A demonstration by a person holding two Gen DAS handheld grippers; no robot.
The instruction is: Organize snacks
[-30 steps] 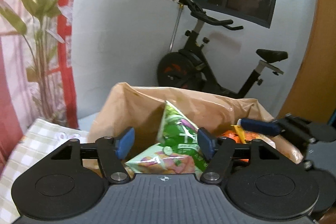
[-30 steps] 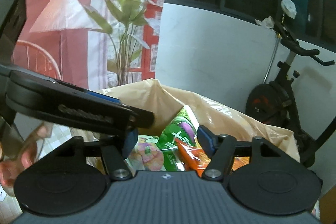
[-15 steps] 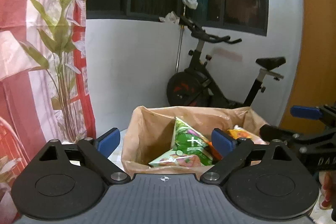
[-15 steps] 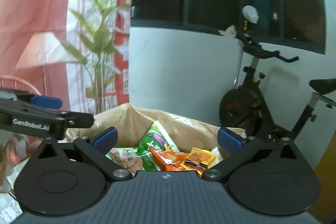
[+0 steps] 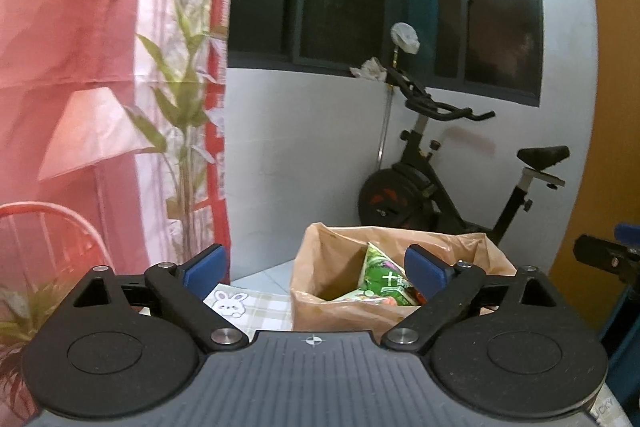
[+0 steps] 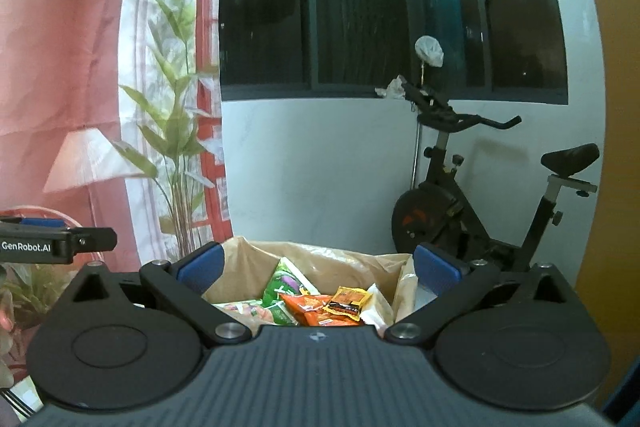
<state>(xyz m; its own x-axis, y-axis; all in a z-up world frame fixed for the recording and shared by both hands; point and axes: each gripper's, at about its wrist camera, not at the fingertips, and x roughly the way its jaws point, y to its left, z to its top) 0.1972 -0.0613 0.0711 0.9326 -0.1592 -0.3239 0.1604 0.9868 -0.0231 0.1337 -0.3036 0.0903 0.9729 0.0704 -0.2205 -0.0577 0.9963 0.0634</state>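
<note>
Left tongs [image 5: 316, 269] jaws opening, nothing between them; right tongs [image 6: 318, 267] wide open, empty. Paper bag [image 5: 320, 267] of snack packets [image 6: 320, 301] sits ahead of both, slightly below. Next grab: approach from above, pinch one packet edge, avoid bag wall.

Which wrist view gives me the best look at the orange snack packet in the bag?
The right wrist view: the orange snack packet lies in plain sight inside the brown bag. In the left wrist view only a sliver shows beside the green packet.
</note>
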